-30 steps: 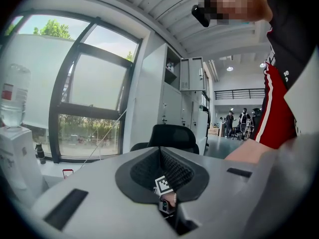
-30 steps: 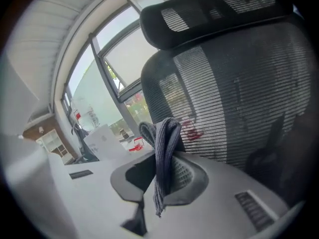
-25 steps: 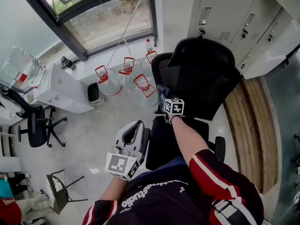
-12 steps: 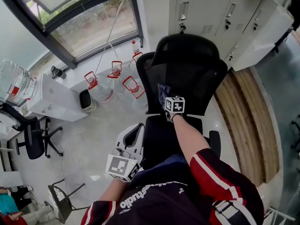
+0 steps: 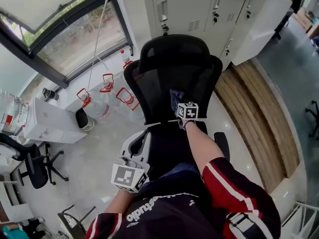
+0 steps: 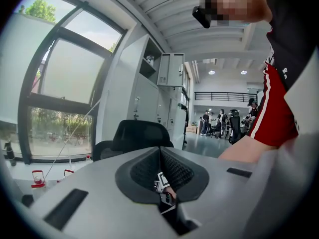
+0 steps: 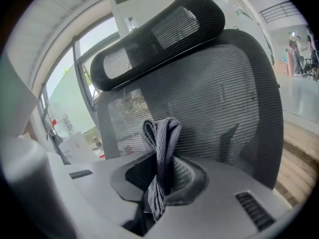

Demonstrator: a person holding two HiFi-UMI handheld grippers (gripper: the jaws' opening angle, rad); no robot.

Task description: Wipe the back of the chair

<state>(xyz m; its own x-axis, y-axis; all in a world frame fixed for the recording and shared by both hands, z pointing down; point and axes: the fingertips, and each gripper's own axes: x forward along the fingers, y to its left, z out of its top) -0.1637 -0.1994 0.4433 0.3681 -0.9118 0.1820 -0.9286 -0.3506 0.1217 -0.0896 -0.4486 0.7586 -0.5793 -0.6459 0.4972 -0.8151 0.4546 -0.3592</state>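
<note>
A black mesh office chair stands in front of me, its backrest [image 5: 164, 81] and headrest [image 5: 172, 49] facing me. My right gripper [image 5: 180, 103] is shut on a folded grey cloth [image 5: 175, 96], held against the lower middle of the backrest. In the right gripper view the cloth [image 7: 162, 143] sticks up from between the jaws of the right gripper [image 7: 162, 171], close to the mesh backrest [image 7: 224, 98] below the headrest [image 7: 159, 34]. My left gripper [image 5: 138, 141] hangs low beside the seat's left side. Its jaws are shut with nothing in them [image 6: 160, 156].
Water jugs with red handles [image 5: 107, 86] stand on the floor left of the chair, under a large window [image 5: 65, 29]. Grey lockers [image 5: 199, 9] stand behind the chair and a wooden platform [image 5: 249, 113] lies to its right. A white box [image 5: 47, 121] and another chair [image 5: 30, 163] are at the left.
The head view has swung, so the chair now sits more central and square-on. The cloth lies nearer the middle of the backrest than its left edge. The left gripper has barely moved.
</note>
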